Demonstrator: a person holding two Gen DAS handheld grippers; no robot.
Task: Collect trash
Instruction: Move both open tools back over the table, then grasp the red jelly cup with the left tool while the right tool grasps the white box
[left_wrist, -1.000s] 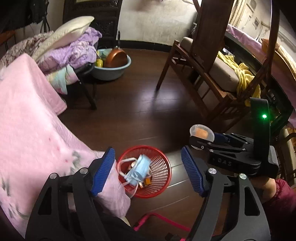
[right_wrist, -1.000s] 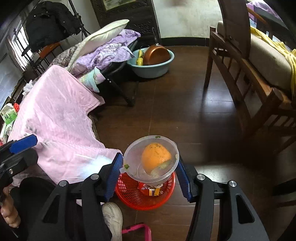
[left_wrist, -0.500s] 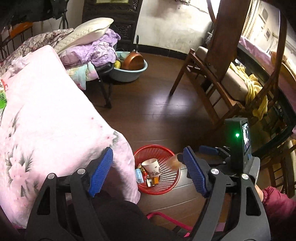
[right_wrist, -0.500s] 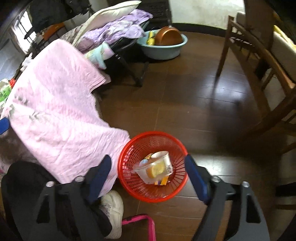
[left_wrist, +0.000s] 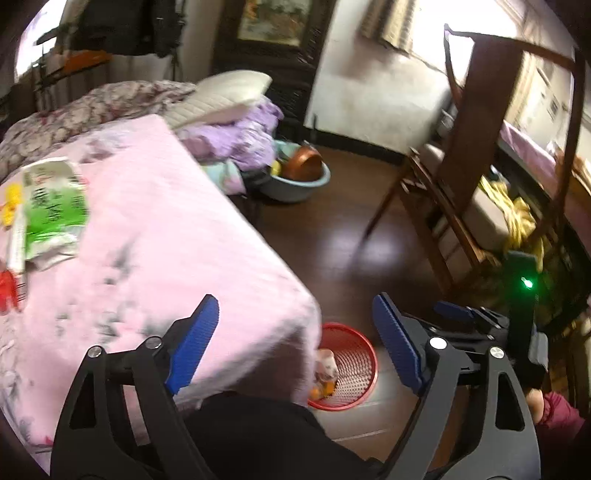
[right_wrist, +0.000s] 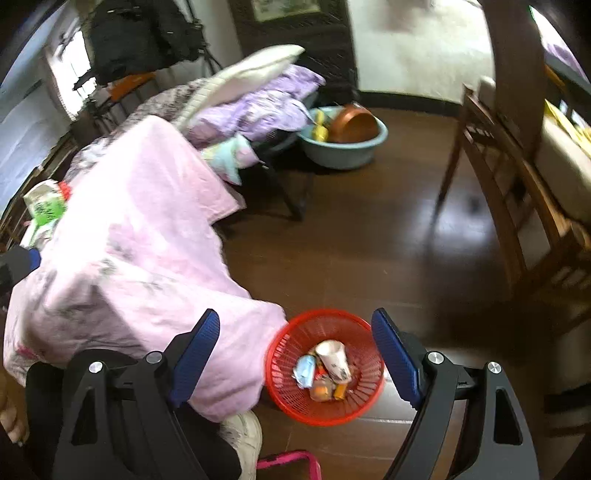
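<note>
A red mesh basket stands on the dark wood floor beside the pink-covered bed; it also shows in the left wrist view. In it lie a plastic cup, a blue face mask and small orange scraps. My right gripper is open and empty above the basket. My left gripper is open and empty over the bed's corner. A green and white wrapper lies on the pink cover at the left, with small red and yellow bits beside it.
A blue basin with a copper pan stands on the floor at the back. A wooden chair stands at the right. Pillows and purple bedding are piled behind the bed. My right gripper's body shows at the right of the left wrist view.
The right gripper has opened and the cup with the orange piece has dropped into the basket. Both grippers have risen and turned left, toward the bed.
</note>
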